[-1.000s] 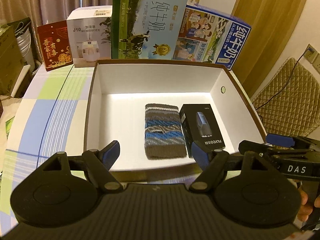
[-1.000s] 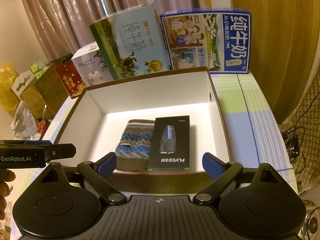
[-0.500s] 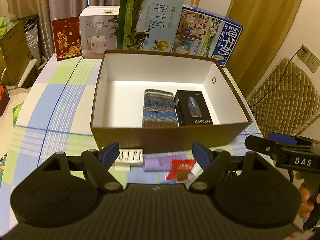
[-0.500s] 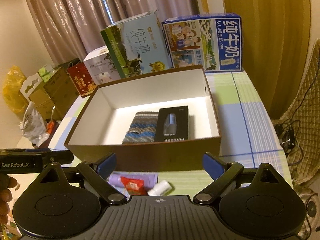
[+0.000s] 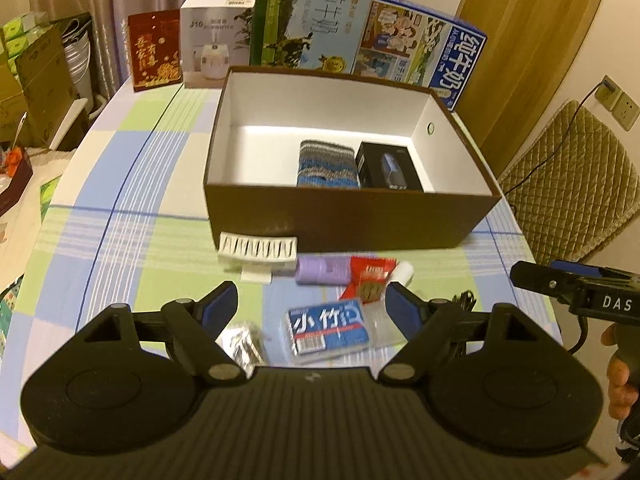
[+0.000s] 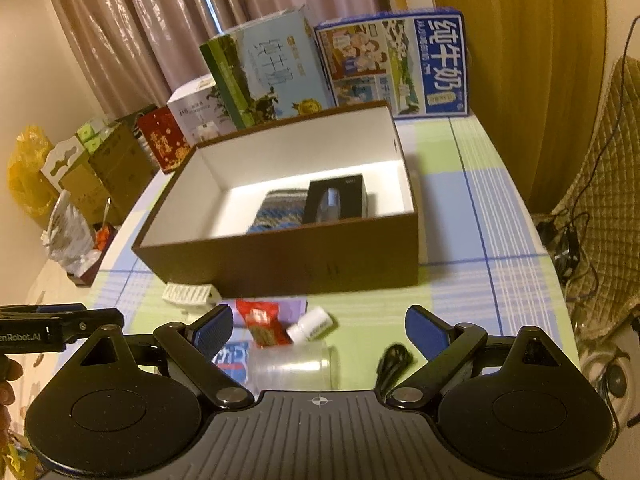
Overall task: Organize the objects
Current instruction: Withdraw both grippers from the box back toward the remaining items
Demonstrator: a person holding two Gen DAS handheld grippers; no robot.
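Both grippers have drawn back from the brown box (image 5: 352, 222), so small items in front of it now show: a white comb-like piece (image 5: 259, 249), a purple pack (image 5: 322, 271), a red sachet (image 5: 370, 276), and a blue-labelled case (image 5: 330, 330). Inside the box lie a striped knit pouch (image 5: 326, 164) and, just beside it, a black carton (image 5: 388, 168). The left gripper (image 5: 312, 304) and right gripper (image 6: 319, 326) hover above the surface (image 5: 120, 208) in front of the box, fingers spread wide, holding nothing.
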